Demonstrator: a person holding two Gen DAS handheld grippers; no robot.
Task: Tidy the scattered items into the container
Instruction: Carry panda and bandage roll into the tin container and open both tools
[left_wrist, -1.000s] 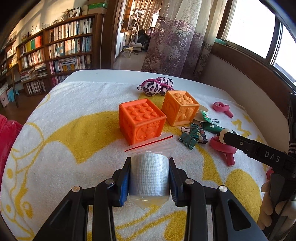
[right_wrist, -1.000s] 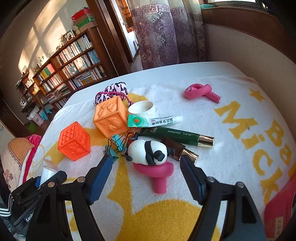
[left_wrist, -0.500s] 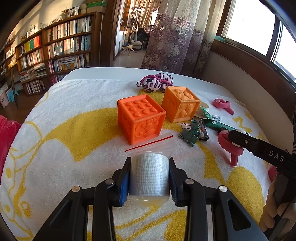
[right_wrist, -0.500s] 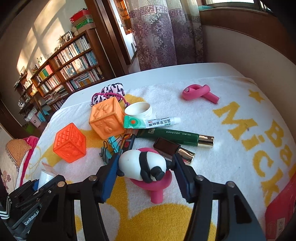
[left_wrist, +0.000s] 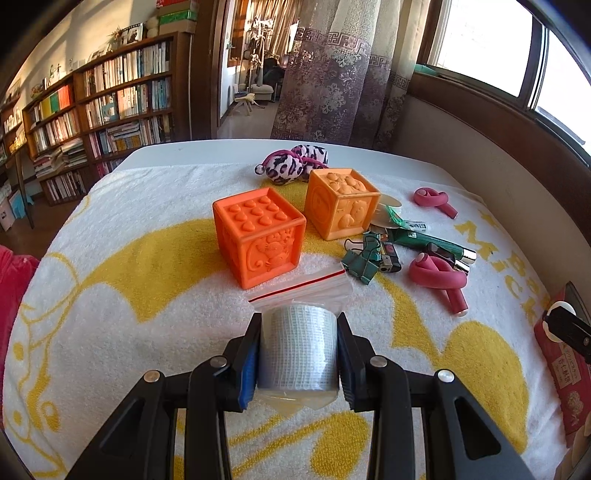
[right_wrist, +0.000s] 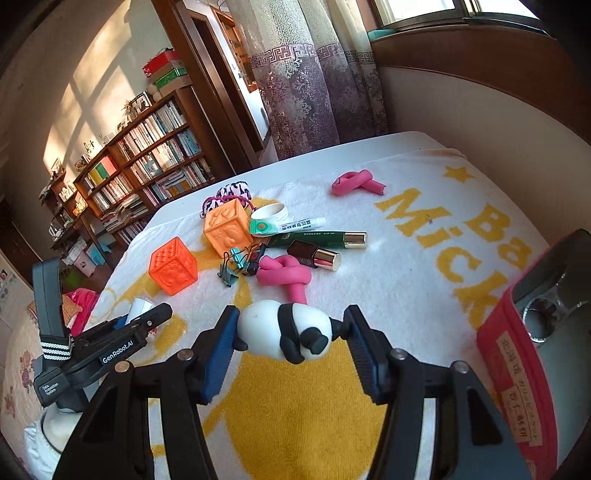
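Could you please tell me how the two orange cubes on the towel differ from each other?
The near orange cube is a deeper, redder orange; the far orange cube is paler, more yellow-orange. The near one's top carries rows of raised hearts, while the far one's top shows an embossed figure. The near one stands alone; the far one has clutter against its right side. Both are embossed cubes of similar size, resting flat on the towel.

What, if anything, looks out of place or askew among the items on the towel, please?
Nothing looks spilled or damaged. The oddest spot is the jumble beside the paler orange cube: a green tube, binder clips and a knotted pink foam roller lie crossed against each other, while a second roller lies apart.
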